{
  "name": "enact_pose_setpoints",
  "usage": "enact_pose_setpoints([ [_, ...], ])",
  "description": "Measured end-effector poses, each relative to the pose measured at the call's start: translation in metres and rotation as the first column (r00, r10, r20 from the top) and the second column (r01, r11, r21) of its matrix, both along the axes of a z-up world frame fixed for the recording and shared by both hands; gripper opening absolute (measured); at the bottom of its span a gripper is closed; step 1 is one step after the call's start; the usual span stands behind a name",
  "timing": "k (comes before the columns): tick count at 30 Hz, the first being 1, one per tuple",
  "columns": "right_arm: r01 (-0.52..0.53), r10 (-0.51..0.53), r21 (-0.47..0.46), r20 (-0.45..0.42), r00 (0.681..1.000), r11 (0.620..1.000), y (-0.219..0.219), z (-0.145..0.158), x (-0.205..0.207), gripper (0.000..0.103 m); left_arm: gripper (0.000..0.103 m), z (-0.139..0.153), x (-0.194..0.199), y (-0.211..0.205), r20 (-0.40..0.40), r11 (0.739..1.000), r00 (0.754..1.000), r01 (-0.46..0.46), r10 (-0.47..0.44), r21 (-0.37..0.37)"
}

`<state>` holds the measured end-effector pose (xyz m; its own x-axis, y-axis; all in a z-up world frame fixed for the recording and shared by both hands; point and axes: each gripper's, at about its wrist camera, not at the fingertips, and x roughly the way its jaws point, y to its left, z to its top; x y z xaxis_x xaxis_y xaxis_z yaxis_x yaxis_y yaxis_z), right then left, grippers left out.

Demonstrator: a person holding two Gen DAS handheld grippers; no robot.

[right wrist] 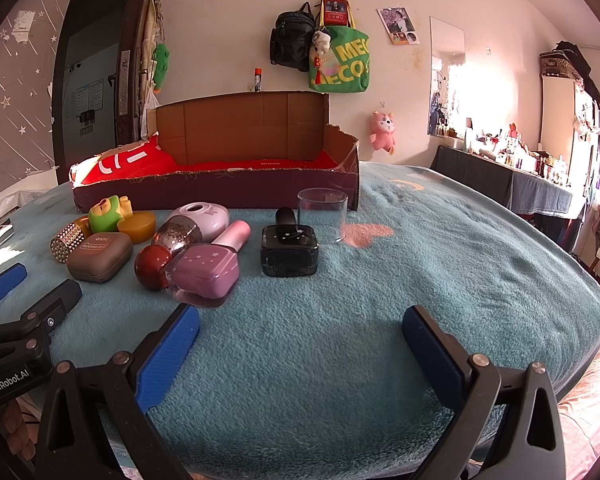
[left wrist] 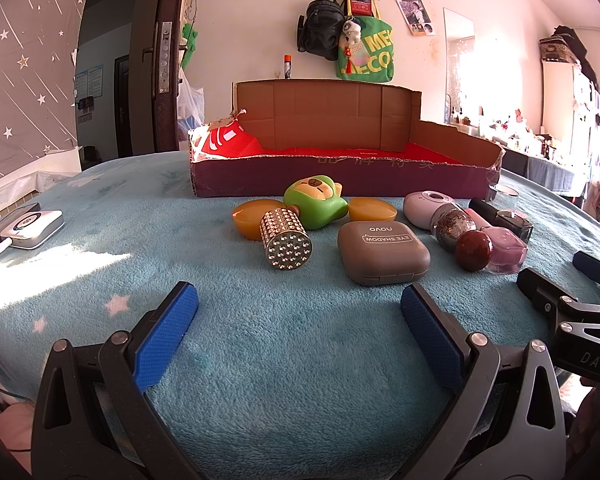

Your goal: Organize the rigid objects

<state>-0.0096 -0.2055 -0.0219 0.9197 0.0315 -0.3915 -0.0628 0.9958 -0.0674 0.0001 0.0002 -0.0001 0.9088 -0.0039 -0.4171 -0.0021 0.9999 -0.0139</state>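
Left gripper (left wrist: pixel 299 304) low over teal fleece blanket (left wrist: pixel 260 360), blue pads (left wrist: pixel 168 332) spread wide, nothing between. Right gripper (right wrist: pixel 300 328) likewise spread wide and empty, hovering over bare blanket near the front edge.

Cut-down cardboard box (left wrist: pixel 340 178) at back of the bed, red lining inside, front wall low, rear wall tall.

Clutter strung in a row before the box. From left in the left wrist view: studded gold cylinder (left wrist: pixel 286 240) on its side, leaning against an amber soap-like disc (left wrist: pixel 250 216); green cartoon toy (left wrist: pixel 314 200) just behind; second amber disc (left wrist: pixel 371 209) beside it. Grey eyeshadow case (left wrist: pixel 382 252), lid up, nearest to left gripper. Further right: lilac oval compact (left wrist: pixel 424 206), glitter-filled bottle (left wrist: pixel 454 226) with dark red ball cap (left wrist: pixel 473 250), touching pink nail polish bottle (right wrist: pixel 204 274) lying tilted. Black nail polish bottle (right wrist: pixel 289 250) lying apart to the right, cap pointing toward box. Clear plastic cup (right wrist: pixel 322 214) upright, just beside box's right corner.

White device (left wrist: pixel 32 228) with cable at far left edge of blanket.
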Motion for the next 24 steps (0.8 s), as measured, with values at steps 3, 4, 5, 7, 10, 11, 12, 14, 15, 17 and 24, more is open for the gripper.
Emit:
enact_pose_setpoints([
  [3, 0.000, 0.000, 0.000, 0.000, 1.000, 1.000, -0.0001, 0.0001, 0.0002, 0.103, 0.103, 0.0000, 0.0000, 0.0000, 0.000, 1.000, 1.000, 0.000, 0.000, 0.000],
  [4, 0.000, 0.000, 0.000, 0.000, 1.000, 1.000, 0.0000, 0.0000, 0.0001, 0.103, 0.103, 0.0000, 0.0000, 0.0000, 0.000, 1.000, 1.000, 0.000, 0.000, 0.000],
  [5, 0.000, 0.000, 0.000, 0.000, 1.000, 1.000, 0.0000, -0.0001, 0.0001, 0.103, 0.103, 0.0000, 0.0000, 0.0000, 0.000, 1.000, 1.000, 0.000, 0.000, 0.000],
  [7, 0.000, 0.000, 0.000, 0.000, 1.000, 1.000, 0.0000, 0.0000, 0.0002, 0.103, 0.103, 0.0000, 0.0000, 0.0000, 0.000, 1.000, 1.000, 0.000, 0.000, 0.000],
  [10, 0.000, 0.000, 0.000, 0.001, 1.000, 1.000, 0.0000, 0.0000, 0.0000, 0.103, 0.103, 0.0000, 0.0000, 0.0000, 0.000, 1.000, 1.000, 0.000, 0.000, 0.000],
  [11, 0.000, 0.000, 0.000, 0.000, 1.000, 1.000, -0.0001, 0.0001, 0.0001, 0.103, 0.103, 0.0000, 0.0000, 0.0000, 0.000, 1.000, 1.000, 0.000, 0.000, 0.000],
  [12, 0.000, 0.000, 0.000, 0.000, 1.000, 1.000, -0.0001, 0.0002, 0.0001, 0.103, 0.103, 0.0000, 0.0000, 0.0000, 0.000, 1.000, 1.000, 0.000, 0.000, 0.000],
  [14, 0.000, 0.000, 0.000, 0.001, 1.000, 1.000, -0.0001, 0.0002, -0.0001, 0.103, 0.103, 0.0000, 0.0000, 0.0000, 0.000, 1.000, 1.000, 0.000, 0.000, 0.000],
  [15, 0.000, 0.000, 0.000, 0.001, 1.000, 1.000, -0.0001, 0.0003, -0.0001, 0.103, 0.103, 0.0000, 0.0000, 0.0000, 0.001, 1.000, 1.000, 0.000, 0.000, 0.000],
  [17, 0.000, 0.000, 0.000, 0.001, 1.000, 1.000, -0.0001, 0.0001, -0.0004, 0.103, 0.103, 0.0001, 0.0001, 0.0000, 0.000, 1.000, 1.000, 0.000, 0.000, 0.000],
  [24, 0.000, 0.000, 0.005, -0.022, 1.000, 1.000, -0.0004, 0.0021, 0.0003, 0.103, 0.103, 0.0081, 0.0043, 0.0033, -0.028, 1.000, 1.000, 0.010, -0.010, -0.019],
])
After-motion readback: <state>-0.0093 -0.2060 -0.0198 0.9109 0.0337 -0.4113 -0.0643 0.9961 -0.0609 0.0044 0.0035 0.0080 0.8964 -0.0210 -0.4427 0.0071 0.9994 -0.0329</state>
